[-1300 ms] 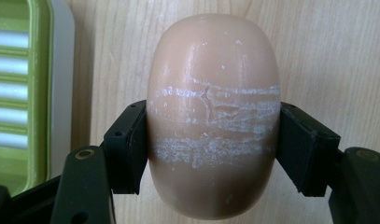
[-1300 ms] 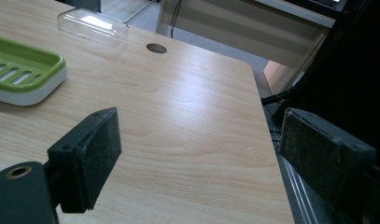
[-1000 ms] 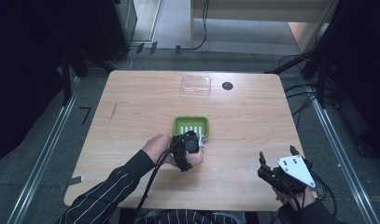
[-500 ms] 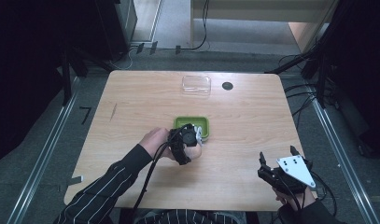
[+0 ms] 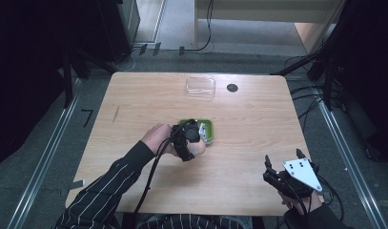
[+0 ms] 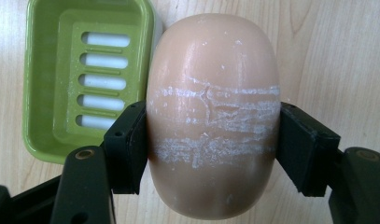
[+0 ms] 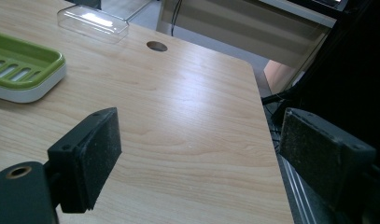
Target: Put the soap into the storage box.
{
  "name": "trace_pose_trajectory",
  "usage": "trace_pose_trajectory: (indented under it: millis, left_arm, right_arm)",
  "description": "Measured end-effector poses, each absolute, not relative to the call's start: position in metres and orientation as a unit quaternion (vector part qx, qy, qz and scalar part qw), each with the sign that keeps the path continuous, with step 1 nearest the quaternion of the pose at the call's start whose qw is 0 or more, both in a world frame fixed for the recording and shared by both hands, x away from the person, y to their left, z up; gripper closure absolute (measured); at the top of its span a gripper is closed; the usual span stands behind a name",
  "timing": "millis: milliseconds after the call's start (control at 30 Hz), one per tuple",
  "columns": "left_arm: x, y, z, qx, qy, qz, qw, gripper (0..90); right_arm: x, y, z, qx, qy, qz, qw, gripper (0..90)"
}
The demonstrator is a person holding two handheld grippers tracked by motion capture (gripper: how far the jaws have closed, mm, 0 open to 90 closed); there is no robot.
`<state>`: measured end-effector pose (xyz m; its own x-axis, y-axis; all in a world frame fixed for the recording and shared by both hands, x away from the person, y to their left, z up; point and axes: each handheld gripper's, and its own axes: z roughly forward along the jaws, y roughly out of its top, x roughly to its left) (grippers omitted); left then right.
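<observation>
A peach oval soap bar [image 6: 211,70] with white scuff lines is clamped between the jaws of my left gripper [image 6: 211,144], which is shut on its sides. It hangs just beside the edge of an empty green slotted soap dish [image 6: 85,70]. In the high view the left gripper [image 5: 188,138] sits at the near left side of the dish [image 5: 208,129], mid-table. My right gripper [image 5: 277,175] rests near the table's front right corner. Its jaws stand wide open [image 7: 201,135], nothing between them.
A clear plastic lid [image 5: 200,87] lies at the table's far edge, with a round cable hole [image 5: 232,88] to its right. The right gripper view shows the lid [image 7: 92,22], the hole [image 7: 156,46] and the table's right edge [image 7: 271,154] close by.
My left gripper with the soap has shifted slightly farther from me, against the dish. The right gripper has stayed still.
</observation>
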<state>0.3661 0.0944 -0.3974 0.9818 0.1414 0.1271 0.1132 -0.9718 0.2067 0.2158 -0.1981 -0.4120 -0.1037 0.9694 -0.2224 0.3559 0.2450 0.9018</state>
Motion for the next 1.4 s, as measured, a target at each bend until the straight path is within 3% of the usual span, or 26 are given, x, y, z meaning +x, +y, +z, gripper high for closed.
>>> trace_pose_trajectory:
  millis: [1400]
  left_arm:
    - [0.403, 0.102, -0.385, 0.989, 0.064, 0.085, 0.103, 33.4]
  right_arm:
    - [0.211, -0.202, -0.412, 0.514, 0.650, 0.347, 0.439, 13.6]
